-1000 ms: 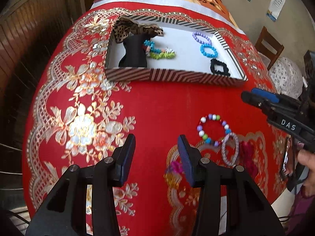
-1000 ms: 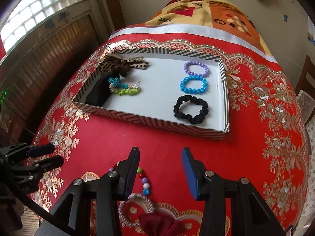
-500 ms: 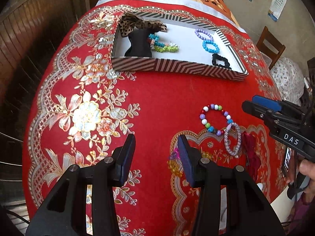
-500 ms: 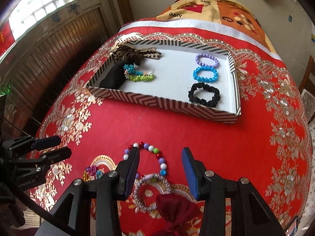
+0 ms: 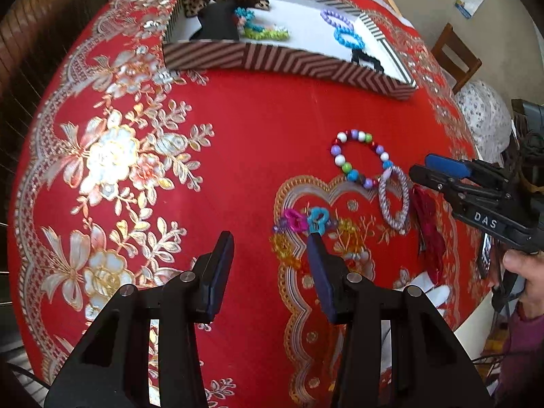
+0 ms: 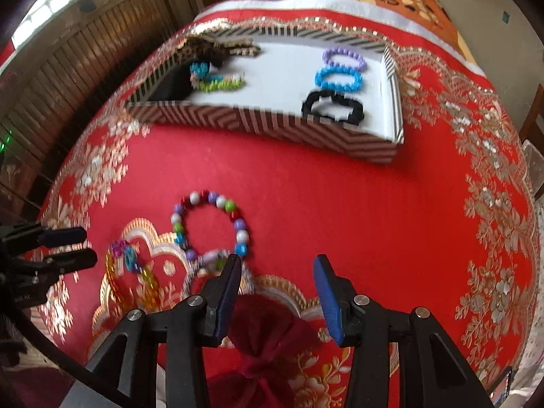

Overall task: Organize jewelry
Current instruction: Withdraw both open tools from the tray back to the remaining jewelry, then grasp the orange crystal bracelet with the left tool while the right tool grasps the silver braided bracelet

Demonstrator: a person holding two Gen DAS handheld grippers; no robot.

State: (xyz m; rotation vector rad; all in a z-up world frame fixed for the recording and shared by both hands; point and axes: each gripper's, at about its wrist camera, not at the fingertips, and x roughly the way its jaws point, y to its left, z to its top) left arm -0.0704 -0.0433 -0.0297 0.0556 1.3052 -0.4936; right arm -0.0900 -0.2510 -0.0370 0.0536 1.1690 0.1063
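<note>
Both grippers hang with jaws apart and nothing between them, over loose jewelry still outside the tray.

The risk, as I judge it: the beaded bracelet [image 6: 210,224], the silver band [image 5: 393,197] and the maroon bow [image 6: 261,326] touch or overlap at lower centre, so the right gripper [image 6: 277,265] closing there could drag two at once. The left gripper [image 5: 270,241] sits lower centre, its right finger just beside the pink-and-teal charm bracelet [image 5: 306,220]. The striped tray [image 6: 258,122] lies well apart, across the top.

A red tablecloth [image 6: 340,204] carries everything. Beyond the right gripper [image 6: 277,294] sits a striped tray [image 6: 258,124]; a beaded bracelet [image 6: 209,224], silver bangle [image 5: 393,197] and maroon bow [image 6: 261,336] lie just below its fingers.
</note>
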